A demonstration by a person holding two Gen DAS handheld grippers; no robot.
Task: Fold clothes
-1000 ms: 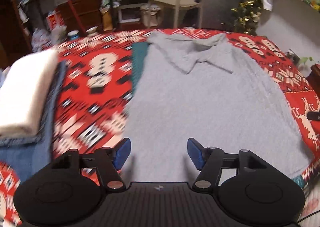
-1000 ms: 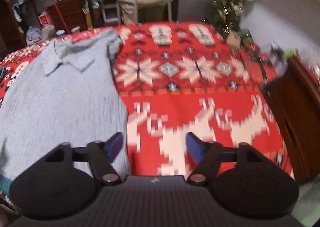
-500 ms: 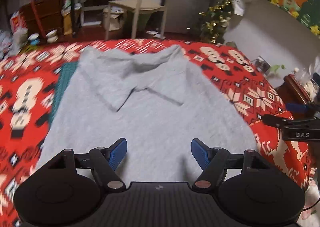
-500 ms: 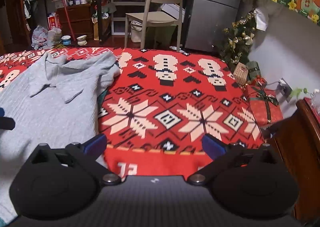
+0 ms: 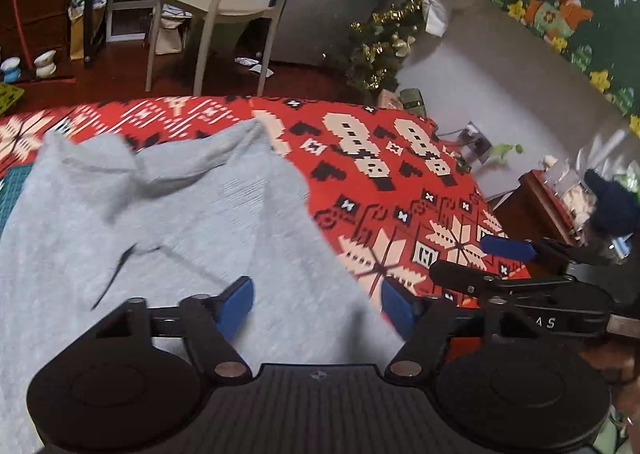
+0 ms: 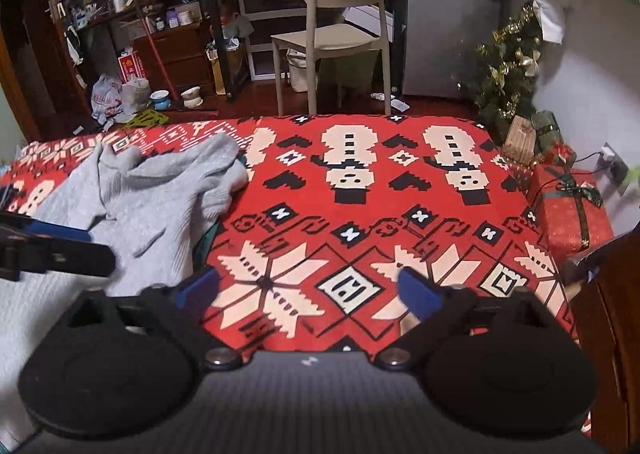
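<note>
Left gripper (image 5: pixel 316 304) swung rightward over grey shirt (image 5: pixel 140 221), fingers closing, apart, empty, right gripper (image 6: pixel 308 290) likewise.

Grey sweater (image 5: pixel 160 238) lies on a red blanket (image 6: pixel 360 221) patterned with cream snowflakes.

left gripper (image 5: pixel 316 304): jaws closing, empty | over grey sweater (image 5: pixel 140 221) | on red blanket (image 5: pixel 380 181)
</note>
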